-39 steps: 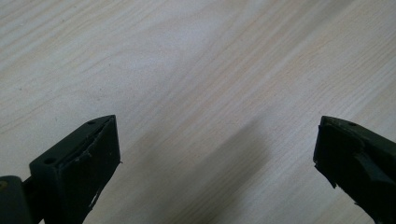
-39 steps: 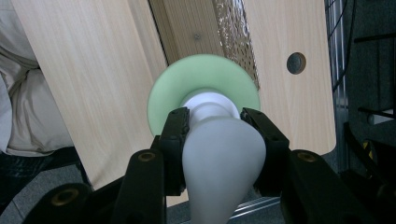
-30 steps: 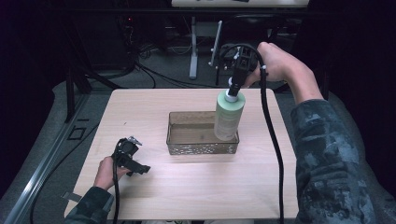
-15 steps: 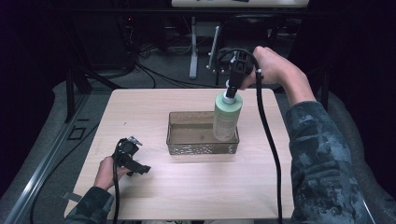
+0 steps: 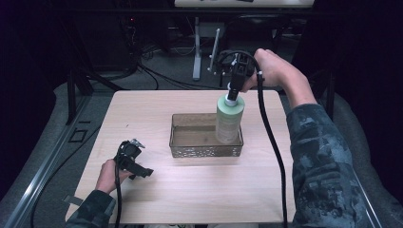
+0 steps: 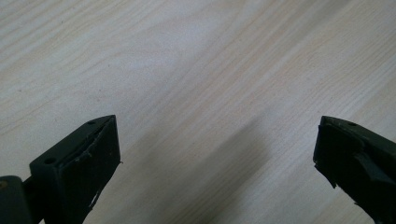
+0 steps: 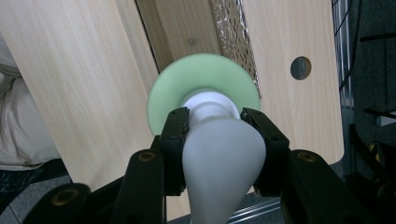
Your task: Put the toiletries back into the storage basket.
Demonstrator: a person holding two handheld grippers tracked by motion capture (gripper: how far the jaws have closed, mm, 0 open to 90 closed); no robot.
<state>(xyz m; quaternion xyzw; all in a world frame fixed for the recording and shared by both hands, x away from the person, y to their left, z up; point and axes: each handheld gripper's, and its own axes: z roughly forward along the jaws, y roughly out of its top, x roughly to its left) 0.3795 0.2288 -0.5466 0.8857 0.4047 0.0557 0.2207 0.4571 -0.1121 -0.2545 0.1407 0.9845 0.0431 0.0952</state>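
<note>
In the high view, the right gripper (image 5: 232, 91) holds a pale green bottle (image 5: 230, 119) upright by its white top, the bottle's base down inside the right end of a clear tray (image 5: 183, 142) at mid-table (image 5: 142, 109). The right gripper view shows the grip itself: both jaws clamped on the white neck below the pump head (image 7: 219, 163). The left gripper (image 5: 138, 165) rests near the table's front left; its own view shows the jaws wide apart over bare wood.
</note>
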